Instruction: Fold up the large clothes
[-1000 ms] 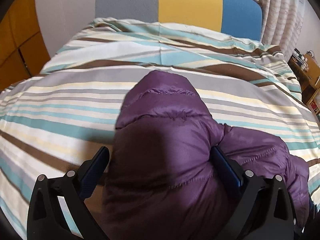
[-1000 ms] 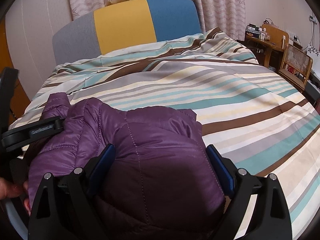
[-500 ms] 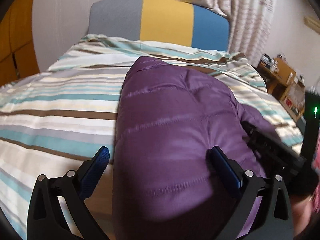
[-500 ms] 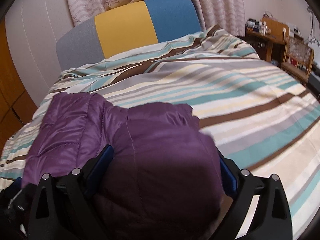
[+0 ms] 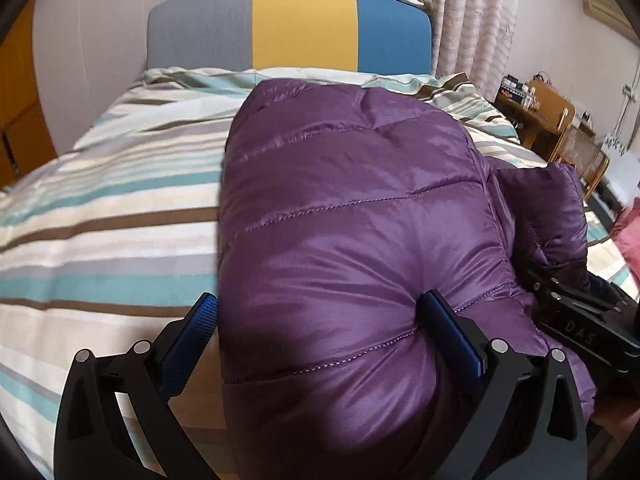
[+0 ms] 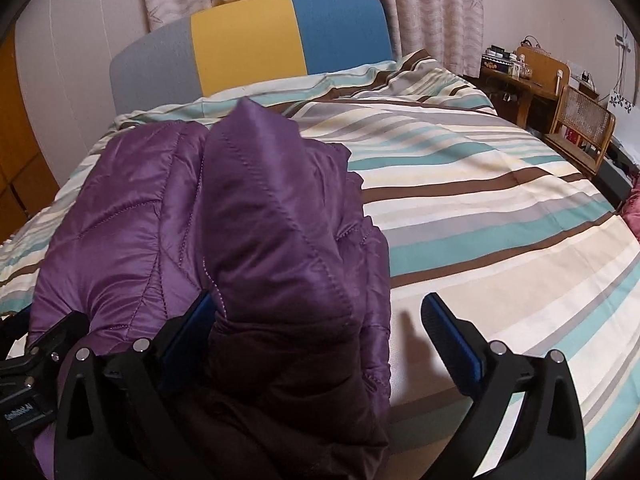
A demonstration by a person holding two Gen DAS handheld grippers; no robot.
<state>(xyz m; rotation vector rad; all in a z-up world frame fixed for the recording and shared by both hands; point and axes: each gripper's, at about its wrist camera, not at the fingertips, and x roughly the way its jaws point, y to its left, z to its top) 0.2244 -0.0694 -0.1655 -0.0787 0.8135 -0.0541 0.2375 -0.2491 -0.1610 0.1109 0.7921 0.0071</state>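
A purple quilted puffer jacket (image 5: pixel 352 208) lies bunched on the striped bed (image 5: pixel 100 216). My left gripper (image 5: pixel 320 320) stands wide open over its near end, with the padded bulk filling the gap between the blue pads. In the right wrist view the jacket (image 6: pixel 240 208) is folded over itself at the left. My right gripper (image 6: pixel 316 320) has its jaws opening. A raised fold rests against the left pad, and the right pad (image 6: pixel 452 336) hangs free over bare bedding. The right gripper's black body (image 5: pixel 580 328) shows beside the jacket in the left wrist view.
A grey, yellow and blue headboard (image 6: pixel 248 40) and curtains (image 6: pixel 432 8) stand at the far end. A wooden desk (image 6: pixel 516 76) and chair (image 6: pixel 580 128) sit to the right of the bed. An orange cabinet (image 5: pixel 16 100) is on the left. Striped bedding (image 6: pixel 480 200) stretches right of the jacket.
The left gripper swung right, and the jacket now fills more of its view. The right gripper's jaws widened; the jacket, gripped between both pads before, now touches only the left one.
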